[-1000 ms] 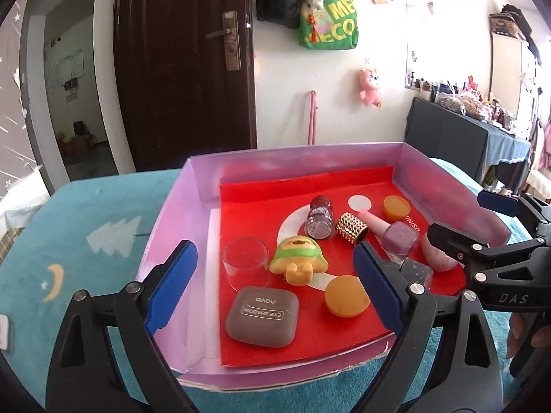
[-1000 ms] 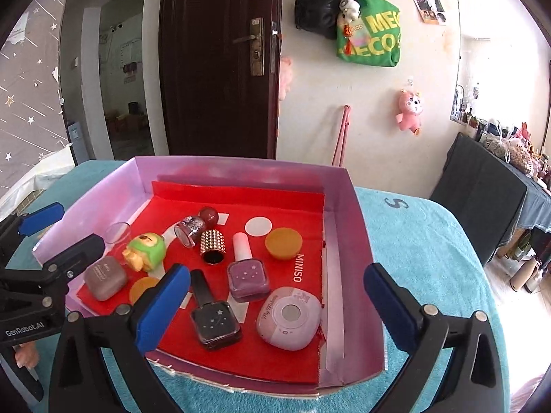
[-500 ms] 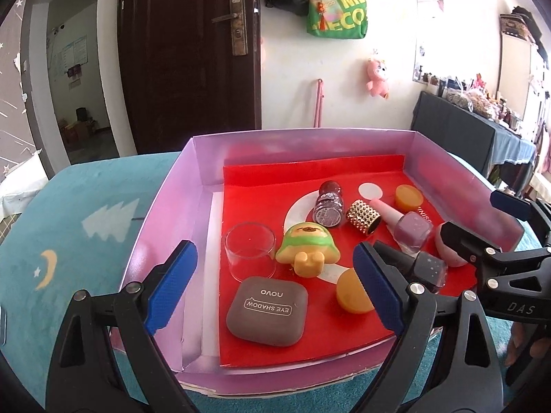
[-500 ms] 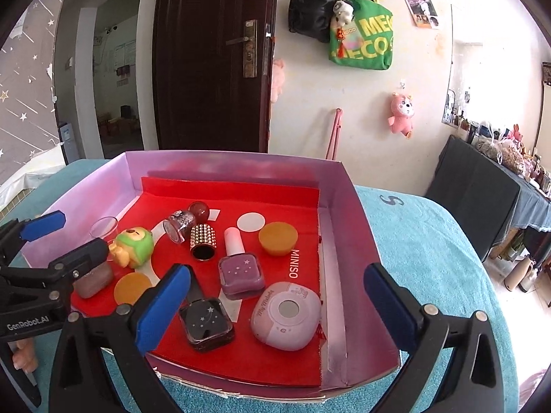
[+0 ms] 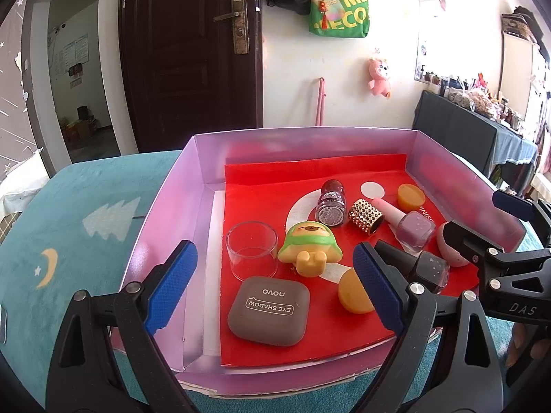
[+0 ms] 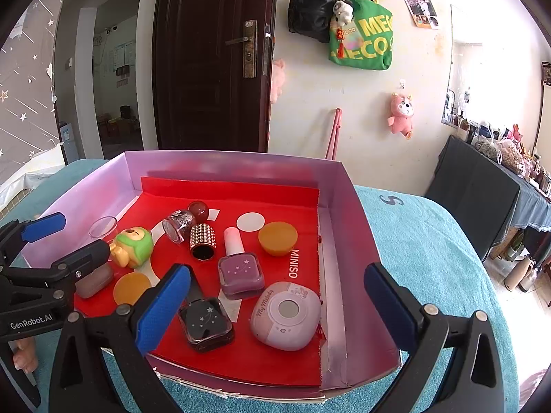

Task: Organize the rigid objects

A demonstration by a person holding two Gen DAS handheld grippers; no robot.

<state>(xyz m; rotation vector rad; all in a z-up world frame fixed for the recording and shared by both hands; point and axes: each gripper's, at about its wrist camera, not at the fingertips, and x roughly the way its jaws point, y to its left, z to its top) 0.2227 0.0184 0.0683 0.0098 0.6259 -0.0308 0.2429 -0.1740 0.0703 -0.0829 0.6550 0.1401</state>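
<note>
Inside purple box [image 6: 347,241], "MINISO" red liner [image 6: 292,265], "novo EYE SHADOW" case [image 5: 268,306]; both tongs [image 5: 275,285] [image 6: 275,306] wide

Purple-walled box [image 6: 347,227], red liner: grey eyeshadow case [image 5: 268,309], green figurine [image 5: 309,247], nail-polish bottles [image 6: 241,270] lying flat, scattered.

The box [image 6: 347,241] is lilac with a red liner [image 6: 275,354]; the dark polish bottle [image 6: 206,323] carries white stars. The teal cloth [image 5: 69,206] shows a pale tree and yellow moon.

Gray eye-shadow case [image 5: 268,310] between spread hand-held gripper [image 5: 275,289] fingers — untouched.
</note>
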